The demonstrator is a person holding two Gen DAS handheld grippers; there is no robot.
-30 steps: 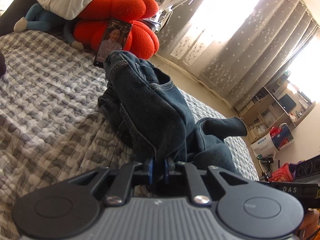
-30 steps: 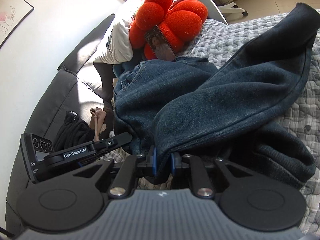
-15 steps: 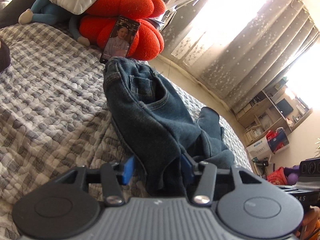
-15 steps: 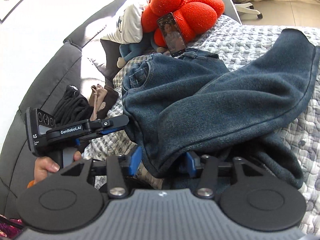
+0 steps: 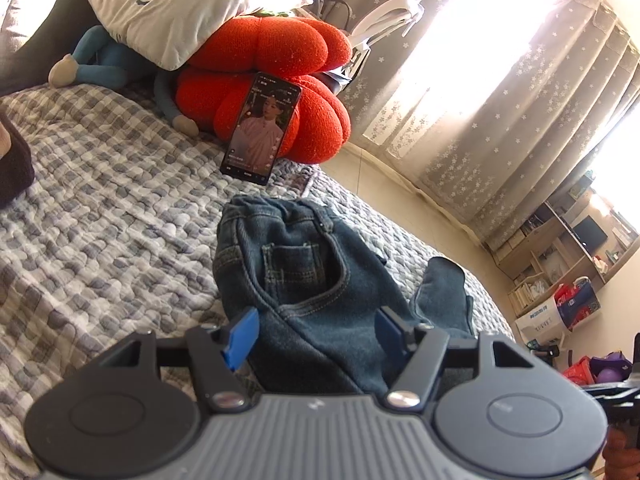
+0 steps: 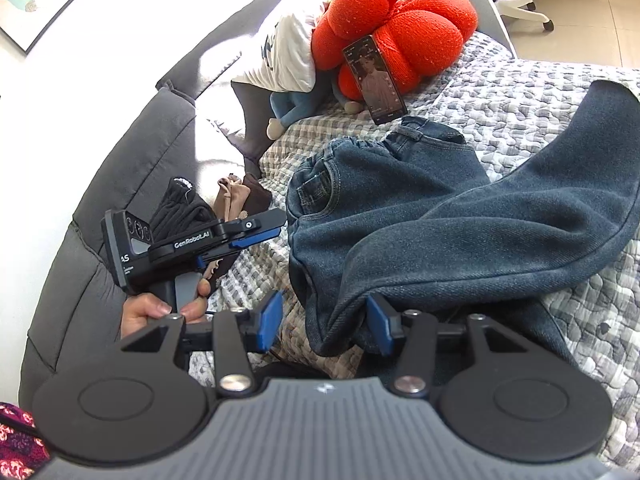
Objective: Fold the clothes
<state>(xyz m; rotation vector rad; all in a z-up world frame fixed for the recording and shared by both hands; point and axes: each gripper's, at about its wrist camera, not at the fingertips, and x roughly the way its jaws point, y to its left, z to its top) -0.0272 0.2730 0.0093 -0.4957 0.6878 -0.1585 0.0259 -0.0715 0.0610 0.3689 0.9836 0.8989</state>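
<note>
Left gripper and right gripper are both standing wide open, gripping nothing; denim is lying loosely between each pair of blue pads. 1 pair of jeans is resting crumpled on the checked quilt. Beyond: 1 phone is leaning against 1 red cushion.

Right wrist view: "GenRobot.AI" printed white on left tongs arm; "AS" legible on its black housing. Phone text unreadable.
</note>
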